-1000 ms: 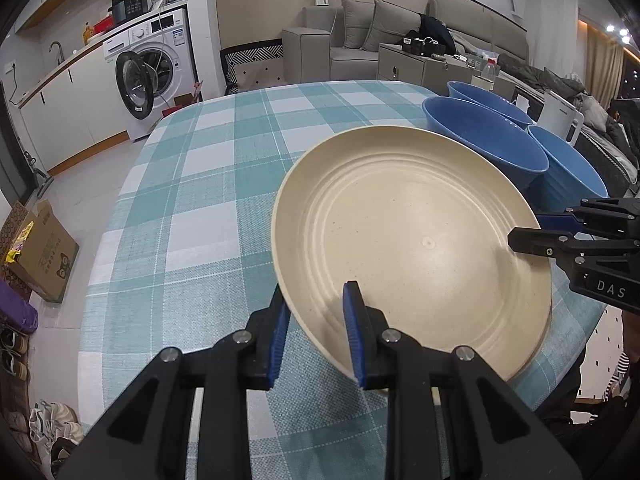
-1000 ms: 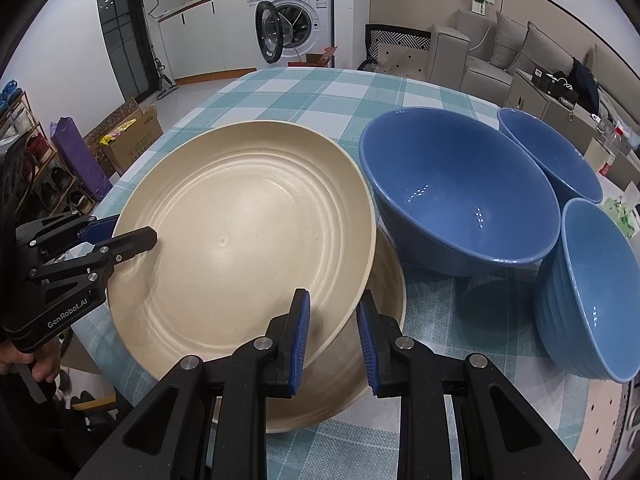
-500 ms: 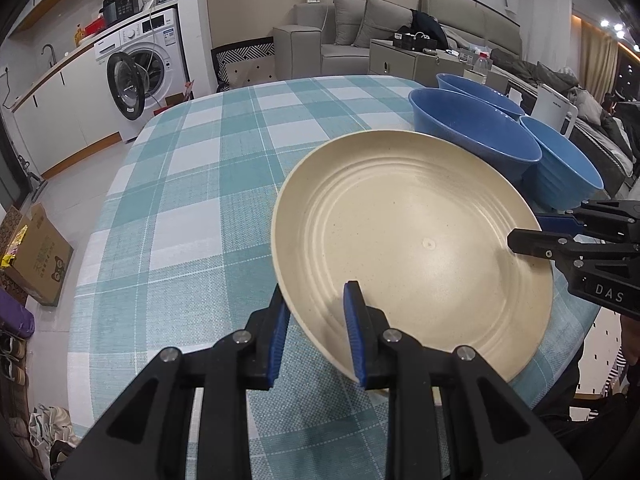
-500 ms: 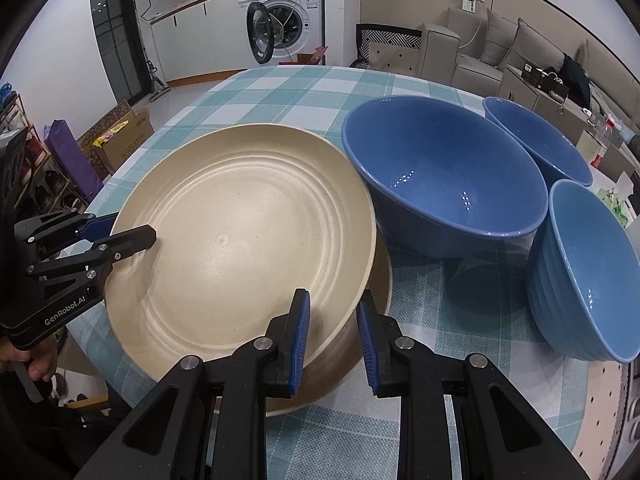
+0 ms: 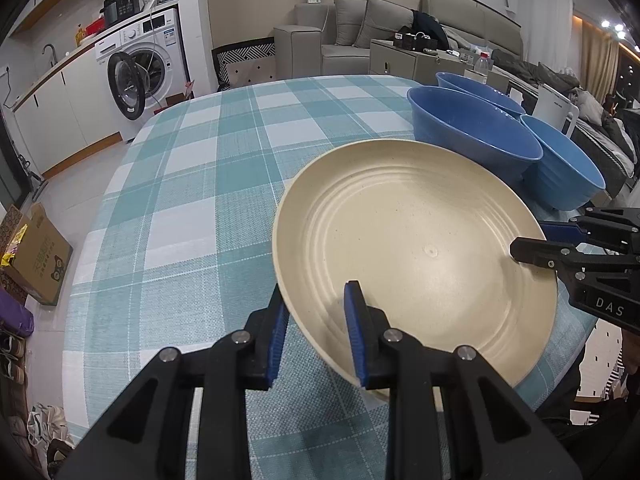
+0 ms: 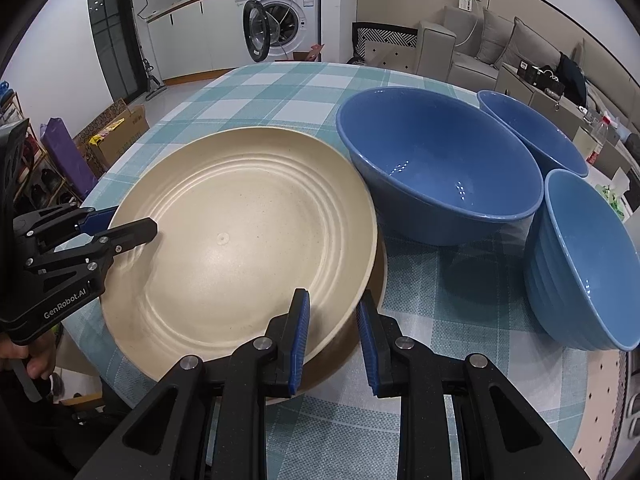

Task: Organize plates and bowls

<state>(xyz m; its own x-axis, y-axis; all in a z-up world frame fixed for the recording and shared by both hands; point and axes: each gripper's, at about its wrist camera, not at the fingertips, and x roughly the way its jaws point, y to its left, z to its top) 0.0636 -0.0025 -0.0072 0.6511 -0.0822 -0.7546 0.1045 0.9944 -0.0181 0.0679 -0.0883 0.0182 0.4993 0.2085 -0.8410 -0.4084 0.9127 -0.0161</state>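
A large cream plate (image 5: 416, 248) (image 6: 244, 240) is held by both grippers, just above a second cream plate (image 6: 360, 320) lying on the checked table. My left gripper (image 5: 316, 332) straddles its near rim, jaws gripping it. My right gripper (image 6: 332, 340) straddles the opposite rim in the same way. Each gripper shows in the other's view, the right one (image 5: 536, 240) and the left one (image 6: 120, 224). Three blue bowls stand beside the plates: a large one (image 6: 436, 168), one behind it (image 6: 532, 132) and a ribbed one (image 6: 588, 264).
The table with the teal checked cloth (image 5: 192, 184) stretches away to the left of the plates. Its edge (image 6: 600, 420) runs close behind the ribbed bowl. A washing machine (image 5: 140, 76), a sofa (image 5: 360, 40) and a cardboard box (image 5: 36, 256) stand on the floor around.
The held plate has come down closer to the lower plate, which now shows less from under it. Both grippers keep their hold on the rim.
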